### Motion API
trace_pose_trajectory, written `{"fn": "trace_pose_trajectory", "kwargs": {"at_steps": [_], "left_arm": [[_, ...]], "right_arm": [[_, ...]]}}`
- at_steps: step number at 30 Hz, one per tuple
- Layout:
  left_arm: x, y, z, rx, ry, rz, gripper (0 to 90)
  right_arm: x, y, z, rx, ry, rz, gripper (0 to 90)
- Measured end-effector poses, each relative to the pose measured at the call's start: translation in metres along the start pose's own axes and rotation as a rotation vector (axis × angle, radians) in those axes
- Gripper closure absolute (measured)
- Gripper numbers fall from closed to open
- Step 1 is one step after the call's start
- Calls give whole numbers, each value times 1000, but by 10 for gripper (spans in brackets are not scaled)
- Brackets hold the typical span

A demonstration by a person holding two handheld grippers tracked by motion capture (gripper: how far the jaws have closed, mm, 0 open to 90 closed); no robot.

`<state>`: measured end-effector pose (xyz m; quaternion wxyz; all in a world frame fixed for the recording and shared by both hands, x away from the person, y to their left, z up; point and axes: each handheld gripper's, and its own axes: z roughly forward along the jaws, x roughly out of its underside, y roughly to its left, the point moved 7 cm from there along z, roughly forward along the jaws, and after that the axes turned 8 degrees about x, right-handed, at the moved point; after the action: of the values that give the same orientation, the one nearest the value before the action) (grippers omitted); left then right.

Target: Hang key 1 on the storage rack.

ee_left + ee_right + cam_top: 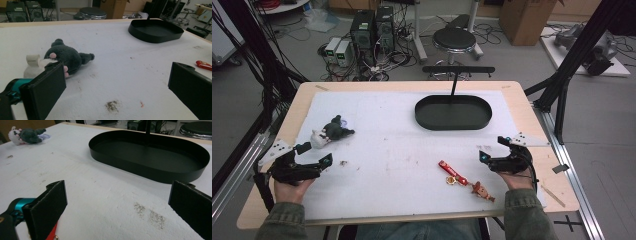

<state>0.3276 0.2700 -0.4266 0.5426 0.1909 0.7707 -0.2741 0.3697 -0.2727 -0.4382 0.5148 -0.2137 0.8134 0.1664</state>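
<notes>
A grey and white plush toy (332, 132) lies on the white mat (402, 150) at the left. My left gripper (315, 154) rests just in front of it, jaws open and nothing between them. In the left gripper view the plush toy (67, 58) lies just beyond the left jaw of the left gripper (117, 87). A red keychain strap (453, 175) with a small figure (482, 190) lies near the front right. My right gripper (494, 148) sits to its right, open and holding nothing. In the right gripper view the right gripper (117, 207) faces the black oval tray (150, 155).
The black oval tray (452, 114) with an upright post stands empty at the back centre-right of the table (517, 95). The mat carries small stains. A stool (454, 40), computers and cables stand on the floor beyond the table.
</notes>
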Motion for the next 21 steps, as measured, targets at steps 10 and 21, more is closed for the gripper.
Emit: {"fn": "trace_pose_trajectory", "kwargs": {"at_steps": [10, 21], "left_arm": [[3, 0, 3, -1, 28, 7, 17], [5, -1, 6, 4, 60, 8, 17]], "right_arm": [[2, 1, 2, -6, 21, 3, 11], [5, 0, 6, 8, 47, -22, 11]]}}
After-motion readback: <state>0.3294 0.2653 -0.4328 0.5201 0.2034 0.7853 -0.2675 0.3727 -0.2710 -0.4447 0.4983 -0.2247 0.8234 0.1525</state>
